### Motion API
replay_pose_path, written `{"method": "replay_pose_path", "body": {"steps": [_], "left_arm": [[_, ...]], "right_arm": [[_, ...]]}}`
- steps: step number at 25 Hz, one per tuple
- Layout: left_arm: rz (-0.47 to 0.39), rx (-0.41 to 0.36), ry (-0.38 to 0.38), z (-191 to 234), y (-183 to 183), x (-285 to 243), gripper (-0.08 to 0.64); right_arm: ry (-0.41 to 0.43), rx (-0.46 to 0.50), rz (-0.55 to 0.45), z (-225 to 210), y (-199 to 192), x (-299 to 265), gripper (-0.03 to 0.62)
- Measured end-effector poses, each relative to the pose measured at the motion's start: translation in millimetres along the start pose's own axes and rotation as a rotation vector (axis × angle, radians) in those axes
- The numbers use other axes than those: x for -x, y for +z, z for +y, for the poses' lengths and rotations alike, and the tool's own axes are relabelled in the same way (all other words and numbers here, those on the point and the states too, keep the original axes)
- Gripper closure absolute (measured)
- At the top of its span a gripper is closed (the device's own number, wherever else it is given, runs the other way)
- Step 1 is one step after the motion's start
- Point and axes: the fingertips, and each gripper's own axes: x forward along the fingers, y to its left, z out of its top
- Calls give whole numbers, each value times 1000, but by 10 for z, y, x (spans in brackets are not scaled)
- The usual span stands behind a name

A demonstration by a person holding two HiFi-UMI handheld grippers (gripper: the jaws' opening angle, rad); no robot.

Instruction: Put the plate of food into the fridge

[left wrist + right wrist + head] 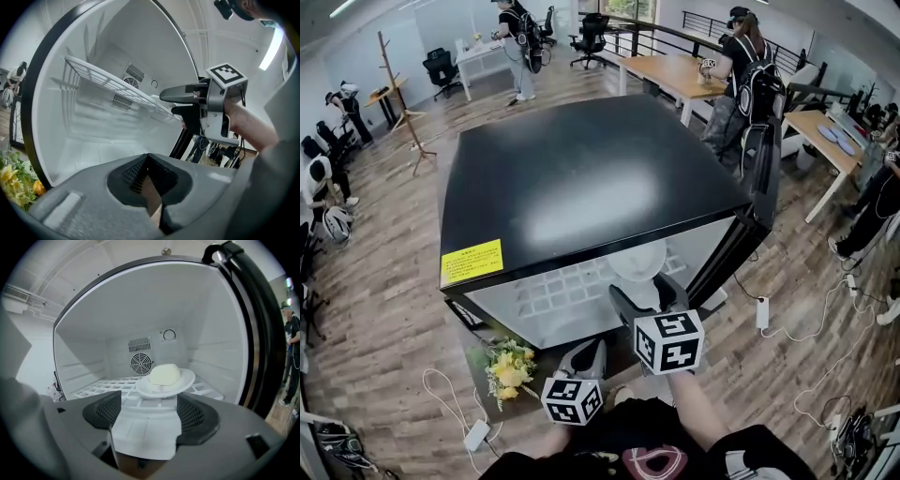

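Note:
The white plate (pixel 187 379) with a pale yellow lump of food (pixel 164 374) rests on the white wire shelf (pixel 101 386) inside the open fridge (pixel 581 178). My right gripper (pixel 146 416) is open just in front of the plate, its pads apart from the rim and nothing between them. In the head view the plate (pixel 621 268) shows at the fridge mouth with the right gripper (pixel 645 292) right below it. My left gripper (pixel 586 354) is shut and empty, lower and to the left, outside the fridge. From the left gripper view (pixel 149 180) the right gripper (pixel 187 101) is seen at the shelf (pixel 103 79).
The fridge door (pixel 761 178) stands open at the right. A bunch of yellow flowers (pixel 511 367) lies on the floor by the fridge's left front corner. Cables and a power strip (pixel 476 434) run over the wood floor. People and desks are in the background.

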Motion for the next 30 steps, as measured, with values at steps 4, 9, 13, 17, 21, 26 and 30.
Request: {"method": "replay_pose_path", "body": {"steps": [4, 9, 13, 17, 21, 26, 30], "left_arm": [[-2, 1, 3, 11, 1, -3, 554], [-10, 1, 5, 15, 17, 2, 554], [-8, -2, 5, -13, 16, -10, 554], [-4, -6, -1, -38, 9, -1, 554], [-5, -9, -2, -19, 0, -1, 554], [-4, -8, -10, -32, -16, 3, 554], [-1, -9, -15, -53, -29, -3, 554]], "right_arm": [[-9, 22, 4, -1, -14, 10, 225], [-26, 44, 2, 11, -43, 34, 225], [-17, 32, 10, -14, -50, 57, 225], [-36, 59, 33, -15, -97, 70, 225], [-36, 34, 64, -23, -191, 61, 225], [-42, 19, 51, -44, -220, 80, 225], [-24, -2, 30, -49, -233, 102, 219]]}}
